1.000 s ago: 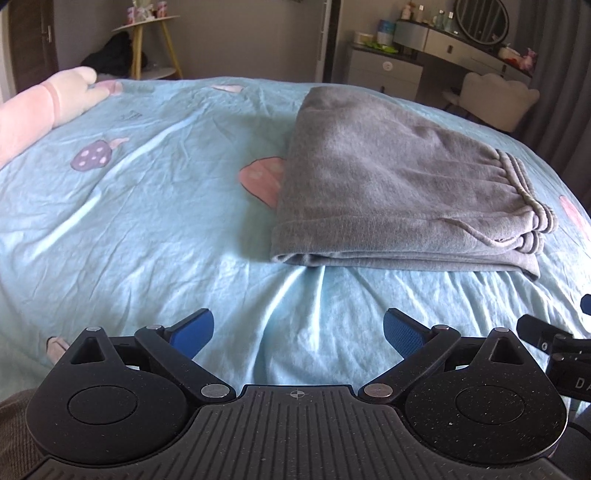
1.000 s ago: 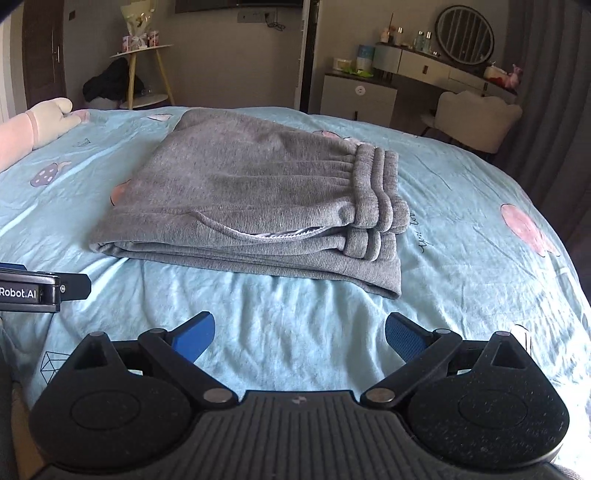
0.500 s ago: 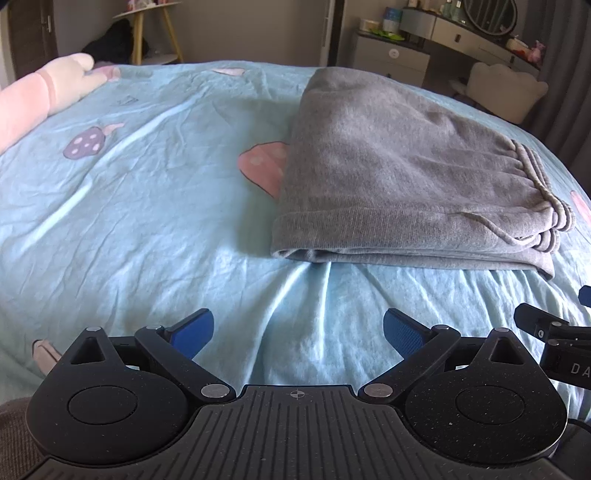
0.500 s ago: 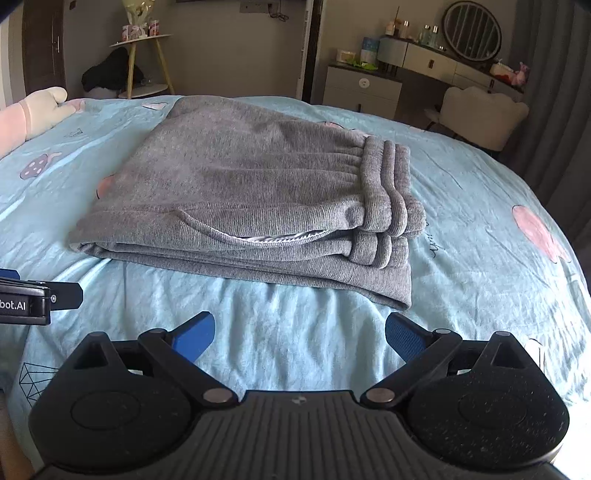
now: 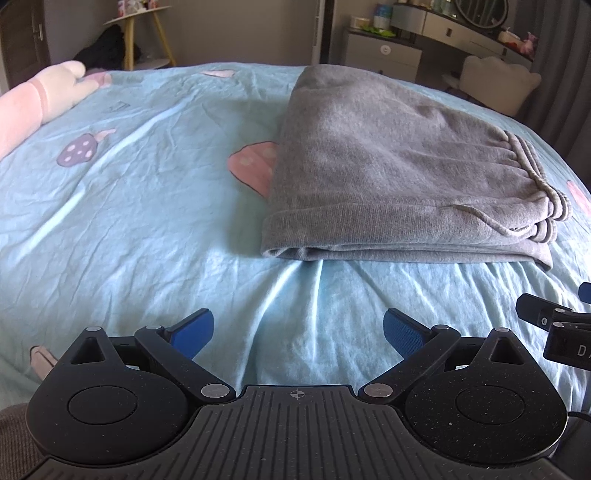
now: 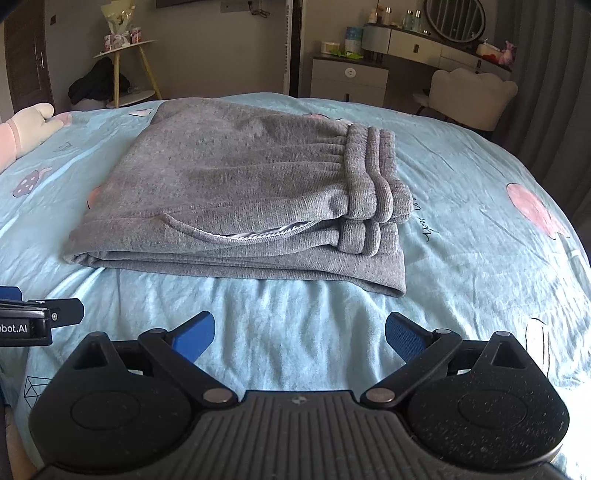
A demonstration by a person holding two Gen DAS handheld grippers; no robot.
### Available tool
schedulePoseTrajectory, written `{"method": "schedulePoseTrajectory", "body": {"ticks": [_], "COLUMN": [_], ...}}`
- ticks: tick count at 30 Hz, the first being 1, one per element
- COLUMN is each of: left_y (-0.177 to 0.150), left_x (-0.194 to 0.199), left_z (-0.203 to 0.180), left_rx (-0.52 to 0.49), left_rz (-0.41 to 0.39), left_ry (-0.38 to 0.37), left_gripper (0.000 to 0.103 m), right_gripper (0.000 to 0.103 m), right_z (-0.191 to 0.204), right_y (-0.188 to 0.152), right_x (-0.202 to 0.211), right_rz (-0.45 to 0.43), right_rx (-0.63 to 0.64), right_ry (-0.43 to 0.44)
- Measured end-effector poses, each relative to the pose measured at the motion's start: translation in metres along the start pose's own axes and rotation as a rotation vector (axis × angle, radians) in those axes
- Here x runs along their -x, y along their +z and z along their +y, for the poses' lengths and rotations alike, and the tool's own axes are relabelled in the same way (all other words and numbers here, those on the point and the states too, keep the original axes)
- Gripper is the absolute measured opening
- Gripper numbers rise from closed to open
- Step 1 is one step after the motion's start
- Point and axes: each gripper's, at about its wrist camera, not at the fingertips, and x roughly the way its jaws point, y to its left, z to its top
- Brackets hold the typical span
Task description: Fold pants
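Note:
Grey sweatpants (image 5: 388, 177) lie folded in a flat stack on the light blue bed sheet (image 5: 147, 206), with the ribbed waistband at the right. They also show in the right wrist view (image 6: 240, 192), waistband (image 6: 373, 184) on the right, a pocket opening along the near side. My left gripper (image 5: 298, 332) is open and empty, low over the sheet, short of the stack's near left corner. My right gripper (image 6: 300, 334) is open and empty, short of the stack's near edge. Each gripper's side shows in the other's view.
A pink and white plush toy (image 5: 40, 99) lies at the bed's far left. Beyond the bed stand a yellow-legged side table (image 6: 122, 62), a grey dresser (image 6: 349, 79), a vanity with a round mirror (image 6: 454, 18) and a cream chair (image 6: 472, 96).
Both grippers have moved a little nearer the folded pants, which fill more of each view. Jaws stay open. The pants have not moved.

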Motion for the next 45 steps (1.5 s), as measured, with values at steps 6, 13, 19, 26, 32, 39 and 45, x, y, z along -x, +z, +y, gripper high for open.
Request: {"method": "schedulePoseTrajectory", "body": {"ticks": [6, 13, 19, 26, 32, 39, 45], "left_y": [-0.0002, -0.0004, -0.0006, -0.0006, -0.0007, -0.0002, -0.0008], "left_x": [0.0008, 0.0006, -0.0001, -0.0007, -0.0005, -0.0013, -0.0013], "left_z": [0.0007, -0.0001, -0.0004, -0.0002, 0.0004, 0.0004, -0.0005], "left_rx": [0.003, -0.003, -0.002, 0.000, 0.003, 0.004, 0.000], "left_rz": [0.002, 0.007, 0.012, 0.015, 0.016, 0.020, 0.023], "left_ry": [-0.004, -0.007, -0.010, -0.015, -0.019, -0.022, -0.025], "left_gripper": [0.102, 0.102, 0.102, 0.102, 0.102, 0.102, 0.102], "right_gripper": [0.099, 0.099, 0.099, 0.099, 0.099, 0.099, 0.099], "right_z": [-0.0017, -0.0015, -0.0010, -0.0009, -0.0016, -0.0016, -0.0016], "right_y": [-0.0003, -0.0005, -0.0004, -0.0001, -0.0003, -0.0005, -0.0002], "right_x": [0.0007, 0.0007, 0.0009, 0.0008, 0.0012, 0.0017, 0.0017], "right_rz": [0.000, -0.002, -0.002, -0.002, -0.004, -0.006, -0.008], "right_rx": [-0.015, -0.014, -0.015, -0.019, -0.020, -0.020, -0.020], "right_ry": [-0.005, -0.007, -0.007, -0.005, -0.004, -0.001, -0.001]}}
